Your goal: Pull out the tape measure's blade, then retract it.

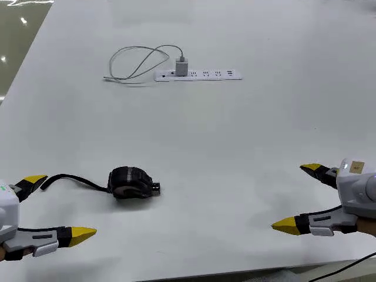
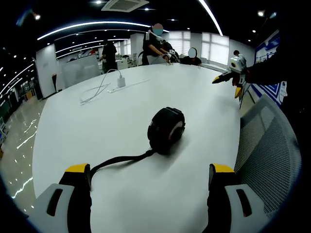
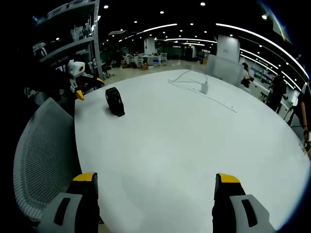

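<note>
My left tongs, spread and empty, hover near the tape measure by the near edge of the tabletop, I judge to steady it; my right tongs, also spread, hang well apart, free to pull.

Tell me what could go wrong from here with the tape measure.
1. The tape measure lies loose on the smooth table. The left gripper and right gripper are both open and apart from it, so pulling the blade without first clamping the case would likely drag the case along.
2. Its strap runs toward the left gripper, which might pinch the strap instead of the case.
</note>
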Motion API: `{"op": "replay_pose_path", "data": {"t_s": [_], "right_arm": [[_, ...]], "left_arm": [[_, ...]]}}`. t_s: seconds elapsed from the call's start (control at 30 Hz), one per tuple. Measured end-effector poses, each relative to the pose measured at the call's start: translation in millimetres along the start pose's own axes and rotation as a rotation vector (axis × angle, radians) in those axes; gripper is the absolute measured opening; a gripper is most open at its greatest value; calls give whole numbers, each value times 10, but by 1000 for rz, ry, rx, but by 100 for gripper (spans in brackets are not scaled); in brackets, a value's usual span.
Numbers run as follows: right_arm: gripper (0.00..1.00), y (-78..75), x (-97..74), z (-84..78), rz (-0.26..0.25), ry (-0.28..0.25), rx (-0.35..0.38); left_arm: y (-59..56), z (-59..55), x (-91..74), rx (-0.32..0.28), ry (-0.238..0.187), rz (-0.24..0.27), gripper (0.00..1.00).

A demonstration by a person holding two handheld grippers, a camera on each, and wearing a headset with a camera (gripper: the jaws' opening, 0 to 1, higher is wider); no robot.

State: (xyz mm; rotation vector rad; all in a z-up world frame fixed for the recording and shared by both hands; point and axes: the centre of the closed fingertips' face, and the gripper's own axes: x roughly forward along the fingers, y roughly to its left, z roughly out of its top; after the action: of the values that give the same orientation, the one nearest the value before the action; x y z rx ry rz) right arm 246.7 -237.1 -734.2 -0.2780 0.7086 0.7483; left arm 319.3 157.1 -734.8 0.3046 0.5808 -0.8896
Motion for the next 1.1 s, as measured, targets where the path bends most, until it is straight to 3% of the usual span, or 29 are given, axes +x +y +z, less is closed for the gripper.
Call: {"op": "replay_pose_path", "data": {"t_s": [0.13,0.27,0.37,0.7,0.83,0.9,0.93,1.1], "right_arm": [[99,12,18,71,7,1,-8],[99,-7,32,149,11,0,-11],[99,-5,54,208,24,-4,-22],[99,-15,169,313,51,-5,-65],[99,-13,179,400,55,-14,-73],[99,2,190,451,63,-21,-70],[99,9,198,467,66,-22,-73],[99,52,259,599,92,-32,-98]], "left_arm": [[22,-24,51,4,31,8,99],[10,42,78,-7,43,-8,99],[-25,137,98,-18,19,-37,99],[-27,267,210,70,57,-79,99],[-66,299,250,93,68,-107,99],[-166,278,256,88,102,-166,96],[-148,315,273,99,90,-149,98],[-234,390,343,172,105,-199,99]]}}
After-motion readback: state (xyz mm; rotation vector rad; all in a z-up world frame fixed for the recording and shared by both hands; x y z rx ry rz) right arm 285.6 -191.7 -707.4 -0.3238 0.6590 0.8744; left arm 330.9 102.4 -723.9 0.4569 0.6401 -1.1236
